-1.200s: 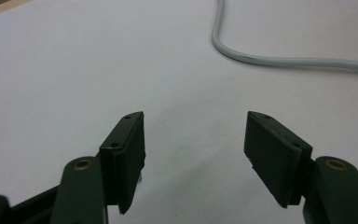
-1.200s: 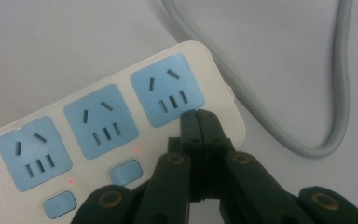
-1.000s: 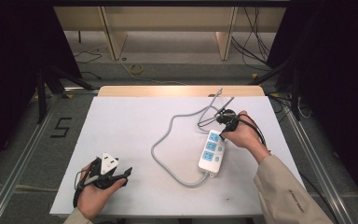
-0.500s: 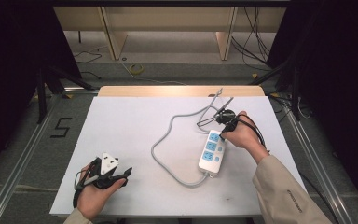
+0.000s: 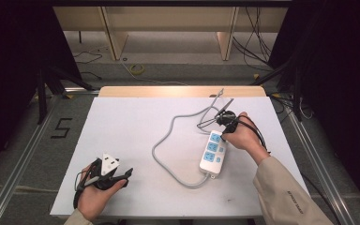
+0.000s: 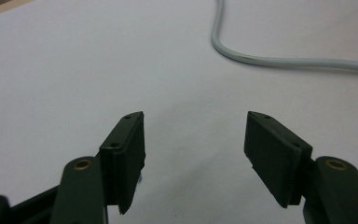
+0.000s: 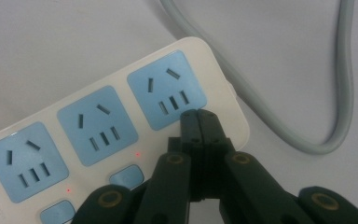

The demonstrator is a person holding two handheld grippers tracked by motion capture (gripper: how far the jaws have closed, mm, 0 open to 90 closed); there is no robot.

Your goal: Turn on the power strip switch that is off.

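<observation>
Two grippers over a white tabletop point(image 5: 136, 136) with a power strip.
Right gripper point(image 7: 198, 117) clenched on nothing, its tips at the end socket of the power strip point(image 5: 213, 153), right of centre; left gripper point(image 6: 193, 158) released above bare tabletop, grey cord point(image 6: 279, 59) beyond.

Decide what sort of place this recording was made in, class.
Probably a recording lab, not a home: a white-covered table between black curtains, loose cables on the bare floor, and a power strip as the test piece.
</observation>
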